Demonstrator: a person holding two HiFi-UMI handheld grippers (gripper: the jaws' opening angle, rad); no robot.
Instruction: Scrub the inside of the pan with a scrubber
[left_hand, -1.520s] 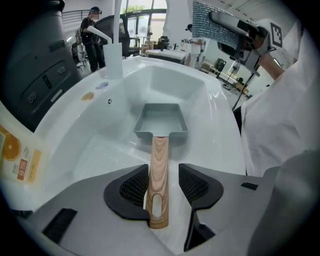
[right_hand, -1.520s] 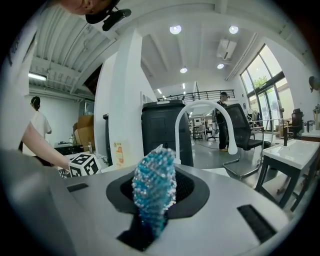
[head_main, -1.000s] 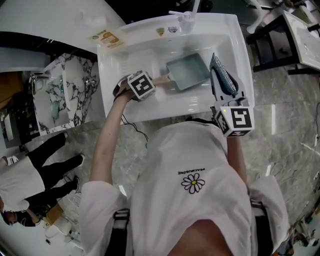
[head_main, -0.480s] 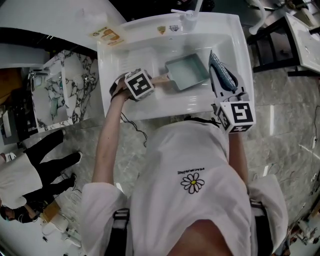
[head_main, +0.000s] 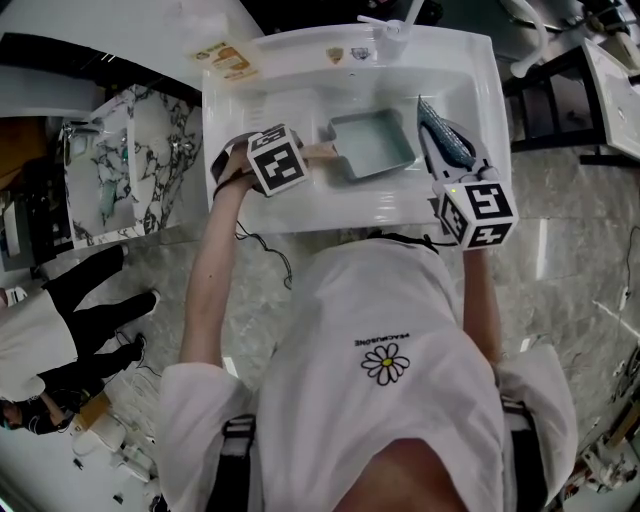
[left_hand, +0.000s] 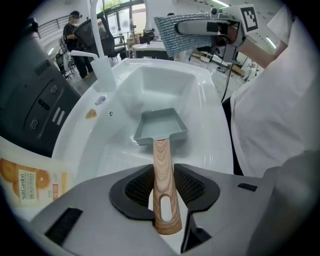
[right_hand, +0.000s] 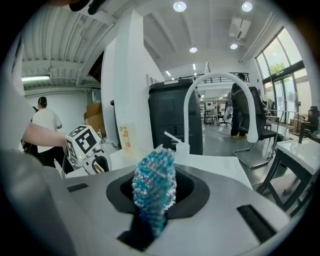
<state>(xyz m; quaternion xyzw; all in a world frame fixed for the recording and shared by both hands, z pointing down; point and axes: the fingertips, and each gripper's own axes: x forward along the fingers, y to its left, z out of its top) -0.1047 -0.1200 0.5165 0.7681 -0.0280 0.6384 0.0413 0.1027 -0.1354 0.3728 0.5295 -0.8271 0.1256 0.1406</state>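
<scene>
Pan lifted slightly within sink, wooden handle clamped by left hand-held gripper, scrubber clenched in right hand-held gripper.

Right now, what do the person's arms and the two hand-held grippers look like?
Left hand-held gripper and right hand-held gripper: grey bodies, black ribbed pads, each with a white cube of black square markers. A dark cable hangs from the left one. The person wears a white short-sleeved T-shirt with a daisy print.
</scene>
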